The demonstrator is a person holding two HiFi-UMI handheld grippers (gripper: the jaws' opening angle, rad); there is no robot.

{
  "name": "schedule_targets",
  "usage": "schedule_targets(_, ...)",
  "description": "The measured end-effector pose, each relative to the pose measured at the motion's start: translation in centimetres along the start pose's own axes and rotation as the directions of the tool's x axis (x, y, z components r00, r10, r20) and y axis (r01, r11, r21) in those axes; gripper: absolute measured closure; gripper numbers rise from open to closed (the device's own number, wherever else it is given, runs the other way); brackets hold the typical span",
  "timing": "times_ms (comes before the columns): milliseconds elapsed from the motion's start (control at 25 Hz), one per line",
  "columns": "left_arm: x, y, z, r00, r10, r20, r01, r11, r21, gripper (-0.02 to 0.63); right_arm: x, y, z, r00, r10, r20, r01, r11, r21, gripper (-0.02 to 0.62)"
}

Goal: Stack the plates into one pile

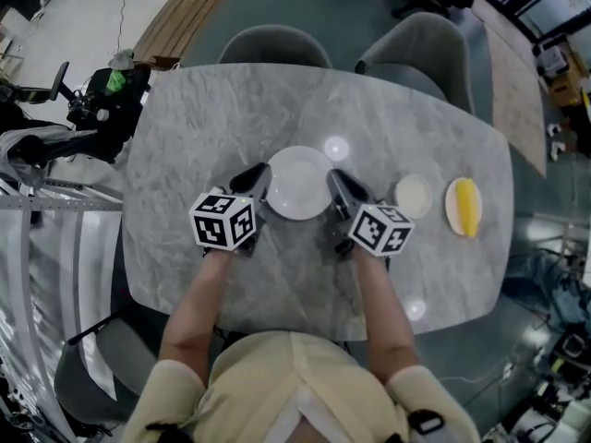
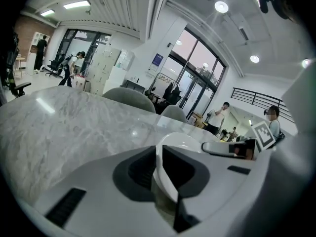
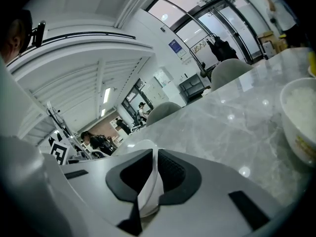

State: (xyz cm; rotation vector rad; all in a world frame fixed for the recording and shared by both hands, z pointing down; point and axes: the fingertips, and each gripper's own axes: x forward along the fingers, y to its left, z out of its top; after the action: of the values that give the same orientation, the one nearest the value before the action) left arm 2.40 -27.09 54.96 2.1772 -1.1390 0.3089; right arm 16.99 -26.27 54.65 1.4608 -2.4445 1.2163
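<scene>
The white plate sits dead centre on the tabletop, caught between two grips. The left hand-held gripper is clamped narrow on its left rim, pads pinching the thin edge. The right hand-held gripper pinches the right rim the same way. The line between the two grips runs left to right, and the plate is carried level and empty. I can't tell whether it is resting on the tabletop or hanging just above it.

Everything else lies to the right. A small pale dish sits just beyond the right hand-held gripper, and I can't make out what's in it. Right of that is another plate with something yellow on it. So the right hand is the nearer one, and I'd judge any pile builds that way.
</scene>
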Motion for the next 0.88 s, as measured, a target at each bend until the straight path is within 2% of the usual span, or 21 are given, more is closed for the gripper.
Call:
schedule_targets(360, 0.6, -0.3, -0.1, 1.0, -0.008, -0.029, 0.01, 0.997, 0.077, 0.569, 0.3, -0.6, 0.1, 0.995, -0.102, 0.002, 0.101, 0.985, -0.14, 0.572)
schedule_targets(600, 0.5, 0.3, -0.3, 0.999, 0.012, -0.033, -0.008, 0.995, 0.103, 0.569, 0.7, -1.4, -0.5, 0.982, -0.186, -0.018, 0.18, 0.967, -0.183, 0.571)
schedule_targets(880, -0.5, 0.2, 0.3, 0.999, 0.025, -0.022, -0.022, 0.994, 0.109, 0.569, 0.7, -1.7, -0.7, 0.961, -0.271, -0.061, 0.23, 0.899, -0.371, 0.543)
